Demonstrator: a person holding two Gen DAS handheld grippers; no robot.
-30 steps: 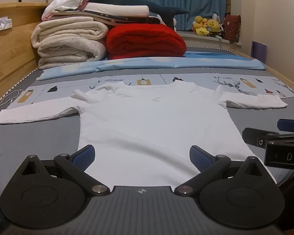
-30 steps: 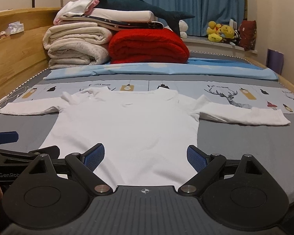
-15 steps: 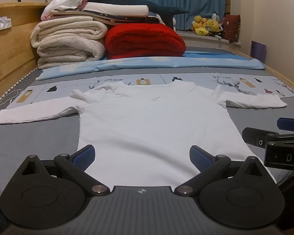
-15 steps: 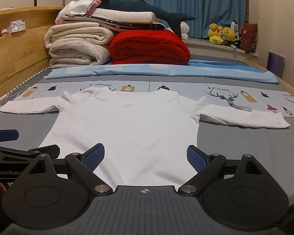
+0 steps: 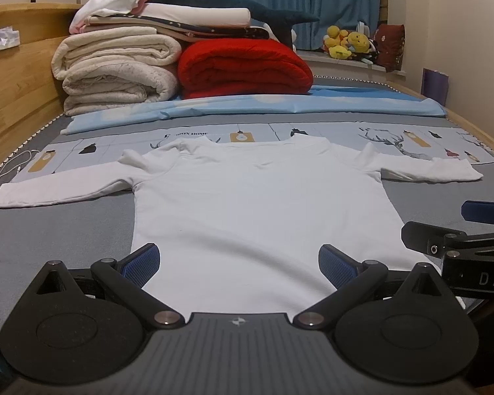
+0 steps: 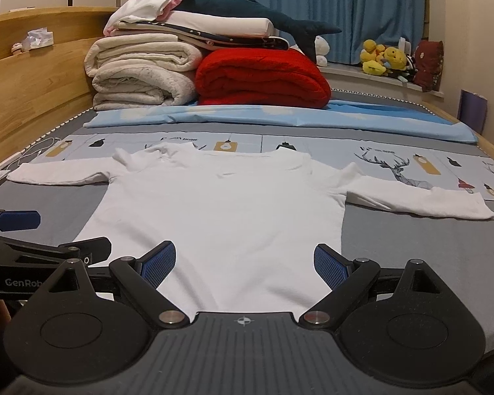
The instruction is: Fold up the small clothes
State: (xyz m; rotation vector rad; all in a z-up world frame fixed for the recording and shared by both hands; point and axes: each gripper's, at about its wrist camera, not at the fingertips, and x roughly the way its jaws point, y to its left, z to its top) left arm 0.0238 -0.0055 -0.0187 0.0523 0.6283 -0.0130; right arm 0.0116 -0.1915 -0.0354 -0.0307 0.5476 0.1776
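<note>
Left wrist view looks along the left gripper (image 5: 238, 260), whose blue pads (image 5: 141, 261) stand wide apart with nothing pressed between them — released. Ahead of it lies the white long-sleeved shirt (image 5: 257, 204), spread flat and face-up on the grey bed cover (image 5: 56, 230), collar away from the gripper and hem toward it. The hem runs under the span between the two pads; whether either pad rests on the cloth is hard to tell from this low angle. Both sleeves stretch straight out from the shirt body, one to each side. Beside the shirt's hem corner on the right of this view, the right gripper (image 5: 444, 227) reaches in from the frame edge.

From the right wrist view, the right gripper (image 6: 243, 263) is likewise spread open, its fingers (image 6: 331, 266) parted over the near hem of the shirt (image 6: 227, 210) and gripping nothing. The left gripper (image 6: 49, 233) shows at the frame's left edge, near the shirt's other hem corner.

Beyond the shirt's collar a light blue sheet (image 6: 280, 118) lies across the bed. Farther back from the shirt sit a rolled red blanket (image 6: 263, 79) and, beside it, a stack of cream blankets (image 6: 141, 75) topped with folded linens and a dark shark plush (image 6: 247, 10). A wooden headboard (image 6: 33, 82) runs along the side past the shirt's left-hand sleeve — yellow plush toys (image 6: 382, 59) sit on a ledge by the blue curtain (image 6: 335, 10), well behind the shirt.
</note>
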